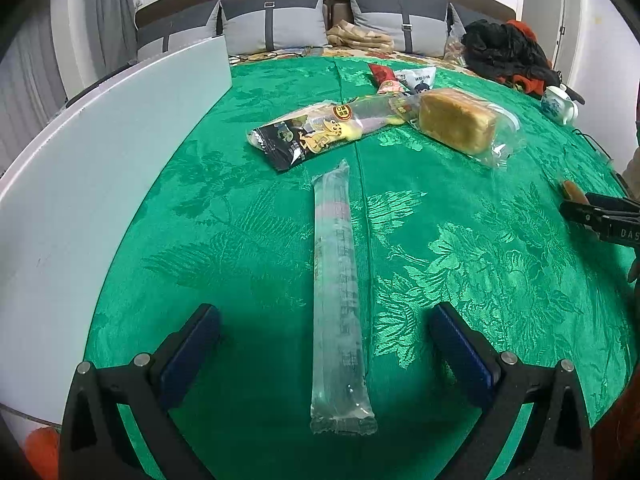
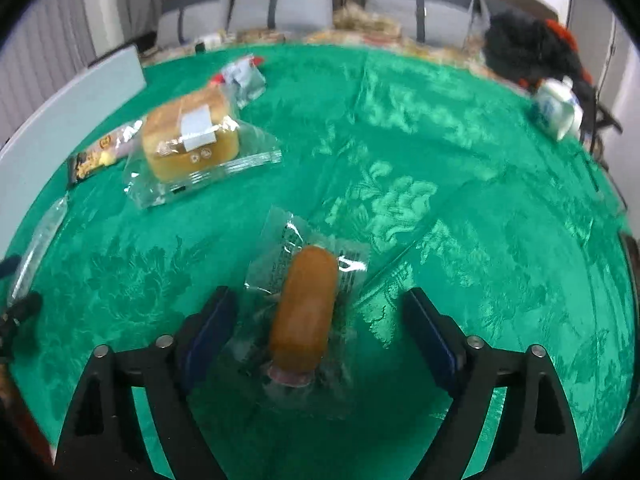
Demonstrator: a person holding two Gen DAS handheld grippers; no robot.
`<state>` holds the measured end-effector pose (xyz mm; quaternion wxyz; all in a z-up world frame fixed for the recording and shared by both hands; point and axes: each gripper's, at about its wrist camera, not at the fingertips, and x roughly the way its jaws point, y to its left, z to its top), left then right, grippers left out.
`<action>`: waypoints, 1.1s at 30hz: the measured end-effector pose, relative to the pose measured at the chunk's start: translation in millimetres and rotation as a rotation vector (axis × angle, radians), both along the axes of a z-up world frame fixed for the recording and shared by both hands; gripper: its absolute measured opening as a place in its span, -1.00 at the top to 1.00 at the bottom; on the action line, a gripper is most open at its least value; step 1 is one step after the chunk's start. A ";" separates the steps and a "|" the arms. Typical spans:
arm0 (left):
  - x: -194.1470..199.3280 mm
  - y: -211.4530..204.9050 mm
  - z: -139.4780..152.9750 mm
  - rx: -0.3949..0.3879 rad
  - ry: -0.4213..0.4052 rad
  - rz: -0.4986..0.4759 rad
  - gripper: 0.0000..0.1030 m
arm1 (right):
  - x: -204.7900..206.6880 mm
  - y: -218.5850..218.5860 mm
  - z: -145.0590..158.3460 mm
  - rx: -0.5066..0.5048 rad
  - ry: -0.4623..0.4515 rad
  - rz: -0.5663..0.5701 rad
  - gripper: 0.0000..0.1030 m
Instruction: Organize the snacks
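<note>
1. Your right gripper (image 2: 318,330) has its fingers spread wide on either side of the wrapped sausage roll (image 2: 305,312); the pads look clear of it, and it seems to lie on the green desk (image 2: 480,208).
2. Your left gripper (image 1: 326,354) is just as wide, straddling the long clear tube pack (image 1: 338,292) without touching it.
3. Farther off, the wrapped bread (image 1: 458,126), the black-and-yellow packet (image 1: 304,136) and small packets (image 1: 404,78) lie loosely together, so by my reading most of the sorting is still left.
</note>
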<state>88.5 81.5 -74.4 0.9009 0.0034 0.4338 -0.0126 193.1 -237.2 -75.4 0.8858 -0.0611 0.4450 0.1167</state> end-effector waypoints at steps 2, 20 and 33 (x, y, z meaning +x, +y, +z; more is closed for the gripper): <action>0.5 0.2 -0.1 0.000 -0.002 -0.001 -1.00 | 0.6 0.8 -1.0 -0.002 -0.002 -0.001 -0.73; 1.2 -0.6 0.4 0.000 -0.009 0.013 -1.00 | -2.7 0.8 -0.3 -0.002 -0.003 -0.003 -0.75; 0.9 -0.6 0.1 -0.001 -0.012 0.014 -1.00 | -0.4 1.7 -1.6 -0.001 -0.003 -0.003 -0.76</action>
